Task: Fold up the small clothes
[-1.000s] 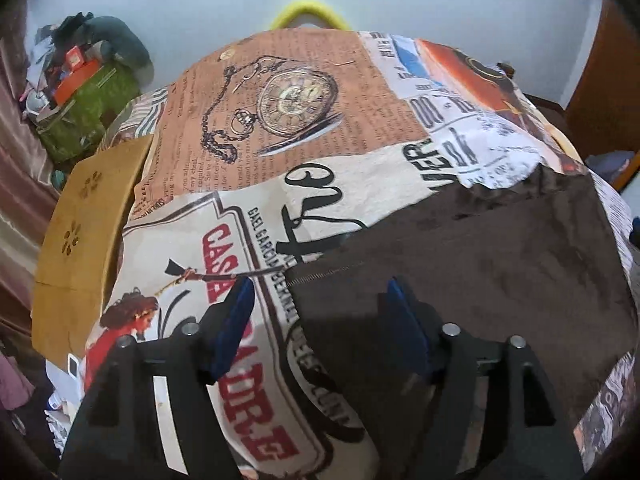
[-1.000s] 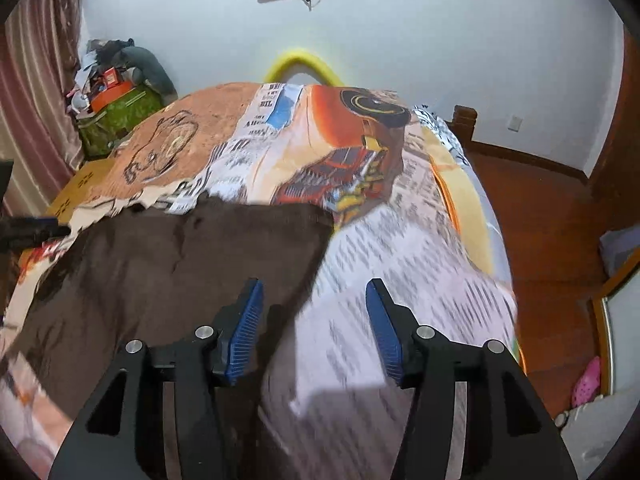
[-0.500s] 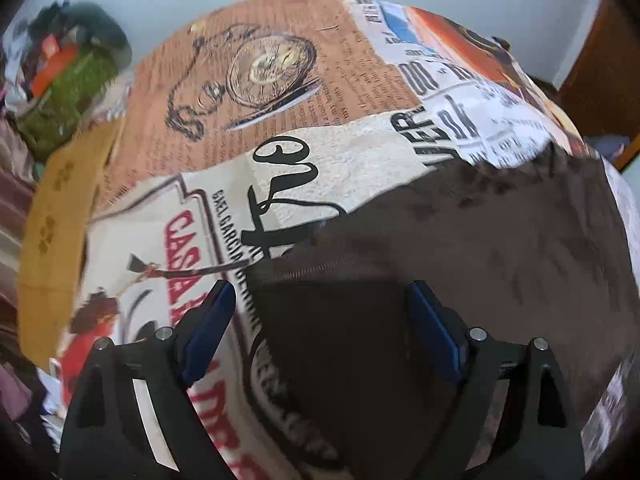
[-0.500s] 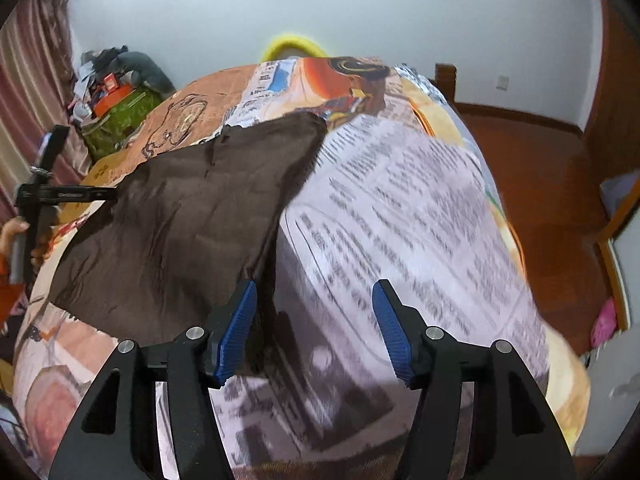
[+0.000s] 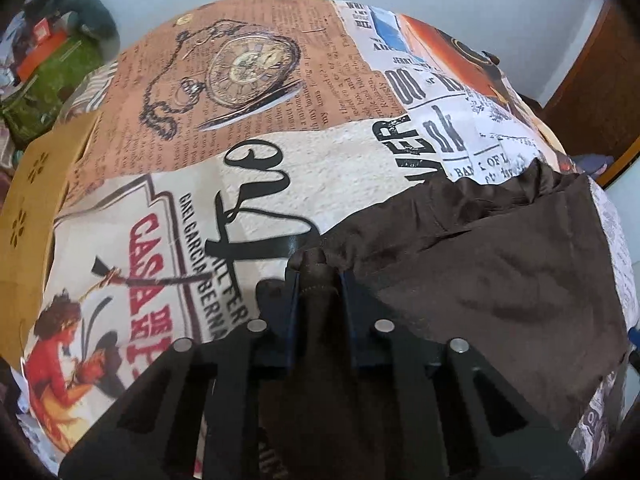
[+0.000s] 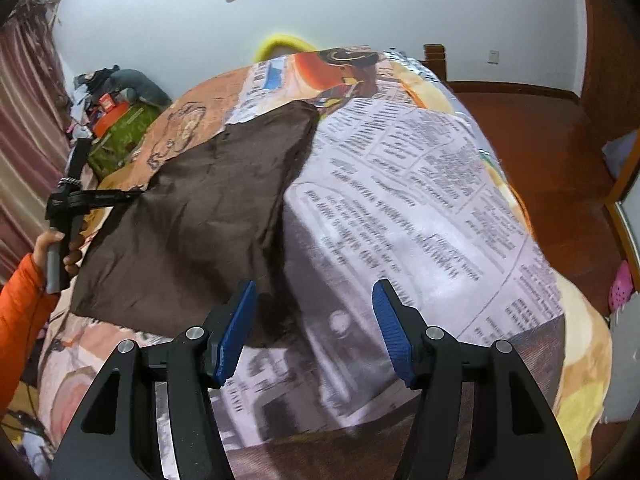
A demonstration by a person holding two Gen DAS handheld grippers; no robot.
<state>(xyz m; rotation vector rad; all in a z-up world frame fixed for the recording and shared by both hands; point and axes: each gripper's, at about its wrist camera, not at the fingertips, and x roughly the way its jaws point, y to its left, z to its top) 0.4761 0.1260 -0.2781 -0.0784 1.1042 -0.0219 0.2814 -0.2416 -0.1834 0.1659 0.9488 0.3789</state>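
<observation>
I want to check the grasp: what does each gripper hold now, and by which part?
The left gripper pinches the brown garment at its left corner edge. The right gripper is open and holds nothing.

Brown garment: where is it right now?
The brown garment lies spread on the printed bedspread, left of the open right gripper; the left gripper pinches its left corner.

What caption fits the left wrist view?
Left gripper pinches a corner of the brown garment lying on the printed bedspread.
</observation>
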